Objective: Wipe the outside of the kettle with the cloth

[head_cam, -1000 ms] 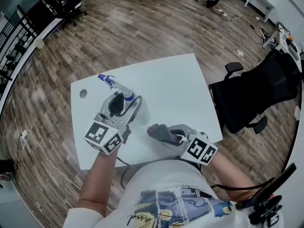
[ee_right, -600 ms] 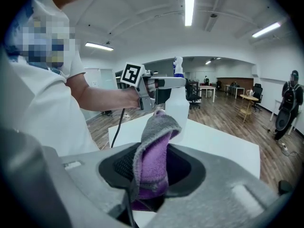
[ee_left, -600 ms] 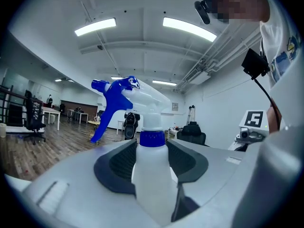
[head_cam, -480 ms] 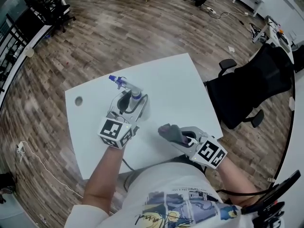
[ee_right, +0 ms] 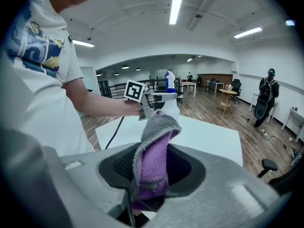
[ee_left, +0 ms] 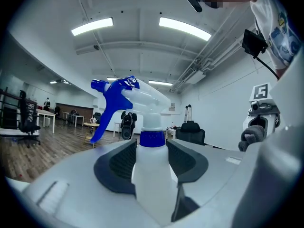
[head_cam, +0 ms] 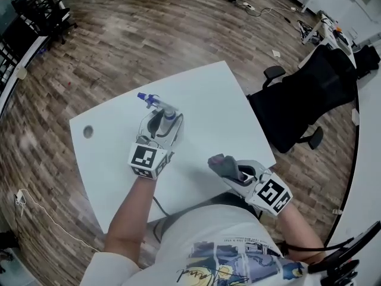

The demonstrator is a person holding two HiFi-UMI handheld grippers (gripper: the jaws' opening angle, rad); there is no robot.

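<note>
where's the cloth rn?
The cloth is pinched in the right gripper, lower right of the head view by the near edge of the table, right of the left gripper's spray bottle.

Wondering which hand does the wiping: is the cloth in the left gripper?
No, the right gripper pinches the cloth, while the left gripper grips a spray bottle.

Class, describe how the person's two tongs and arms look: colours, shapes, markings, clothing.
Both left tongs and right tongs are light grey plastic with dark textured inner pads. Each carries a white cube with black square markers. A dark cable trails from the left one. The person wears a white short-sleeved T-shirt with a blue-and-yellow print.
</note>
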